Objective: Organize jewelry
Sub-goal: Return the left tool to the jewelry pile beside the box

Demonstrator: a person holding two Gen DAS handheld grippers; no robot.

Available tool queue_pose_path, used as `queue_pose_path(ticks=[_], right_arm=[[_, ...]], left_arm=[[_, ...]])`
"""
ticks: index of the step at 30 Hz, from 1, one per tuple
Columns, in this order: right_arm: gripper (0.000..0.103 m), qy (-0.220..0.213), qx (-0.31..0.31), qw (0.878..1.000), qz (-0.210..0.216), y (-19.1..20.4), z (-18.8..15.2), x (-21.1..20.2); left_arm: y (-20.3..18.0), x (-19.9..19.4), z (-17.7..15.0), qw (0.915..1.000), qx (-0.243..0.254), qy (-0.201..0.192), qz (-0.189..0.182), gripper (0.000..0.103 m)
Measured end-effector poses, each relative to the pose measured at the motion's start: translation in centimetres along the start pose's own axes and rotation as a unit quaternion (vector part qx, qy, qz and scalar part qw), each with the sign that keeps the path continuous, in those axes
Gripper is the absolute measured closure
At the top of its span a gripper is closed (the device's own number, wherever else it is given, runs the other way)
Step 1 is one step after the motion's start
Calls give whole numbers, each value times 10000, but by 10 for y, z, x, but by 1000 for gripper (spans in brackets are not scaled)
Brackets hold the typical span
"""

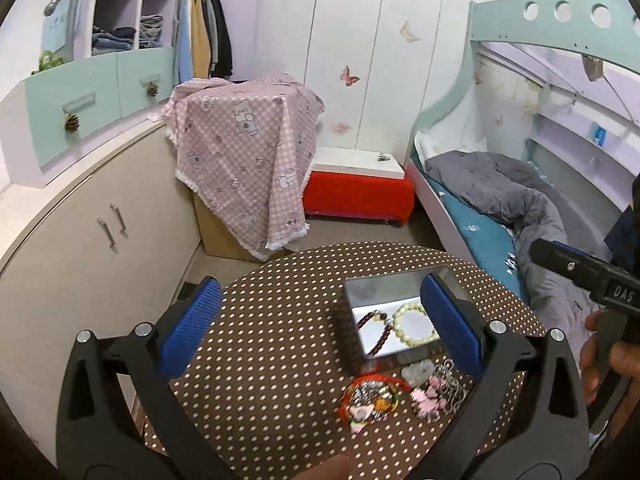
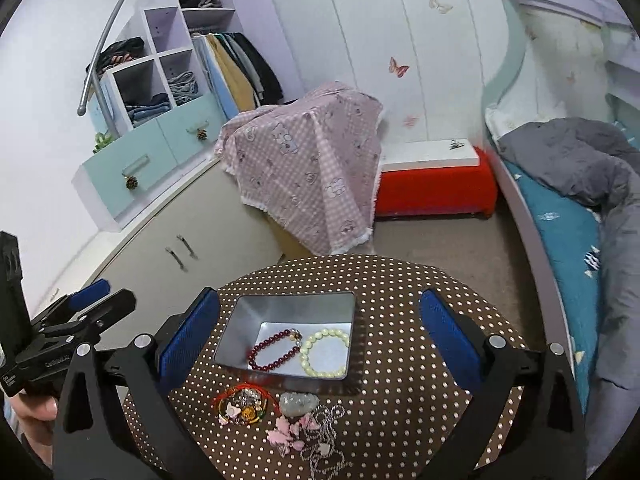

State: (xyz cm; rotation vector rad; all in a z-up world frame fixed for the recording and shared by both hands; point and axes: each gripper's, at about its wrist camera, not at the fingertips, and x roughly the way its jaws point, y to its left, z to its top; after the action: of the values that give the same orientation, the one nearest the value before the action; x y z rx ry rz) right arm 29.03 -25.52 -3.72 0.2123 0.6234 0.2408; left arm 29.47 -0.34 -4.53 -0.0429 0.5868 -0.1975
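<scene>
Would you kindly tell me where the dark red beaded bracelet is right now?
In both wrist views the dark red beaded bracelet lies inside the open silver metal tin, just left of the pale cream beaded bracelet.

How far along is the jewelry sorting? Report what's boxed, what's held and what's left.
Done: a dark red bead bracelet and a pale green bead bracelet lie inside the open metal tin. In hand: nothing; the left gripper and right gripper are both open and empty. Left: on the polka-dot table in front of the tin, a red cord charm bracelet, a pale stone pendant, pink flower pieces and a silver chain.
</scene>
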Motion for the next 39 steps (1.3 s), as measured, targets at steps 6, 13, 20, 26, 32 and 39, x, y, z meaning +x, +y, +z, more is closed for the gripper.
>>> queue_pose_path(ticks=[6, 13, 20, 26, 32, 39], right_arm=[[7, -162, -57, 9994, -298, 15, -12, -26], [7, -149, -127, 9981, -584, 27, -37, -41], [7, 80, -298, 9981, -539, 25, -61, -40], [7, 372, -467, 9970, -485, 19, -85, -29], [7, 652, -204, 9966, -452, -3, -105, -15], [7, 829, -76, 9956, -425, -16, -111, -5]], left_arm=[[11, -19, -14, 9999, 29, -110, -89, 6], [13, -23, -37, 9999, 56, 32, -122, 6], [18, -21, -68, 9997, -85, 214, 74, 6], [6, -1, -95, 9979, -47, 617, 200, 6], [-2, 23, -103, 9953, 60, 930, 259, 6], [-6, 58, -111, 9907, 122, 1323, 283, 14]])
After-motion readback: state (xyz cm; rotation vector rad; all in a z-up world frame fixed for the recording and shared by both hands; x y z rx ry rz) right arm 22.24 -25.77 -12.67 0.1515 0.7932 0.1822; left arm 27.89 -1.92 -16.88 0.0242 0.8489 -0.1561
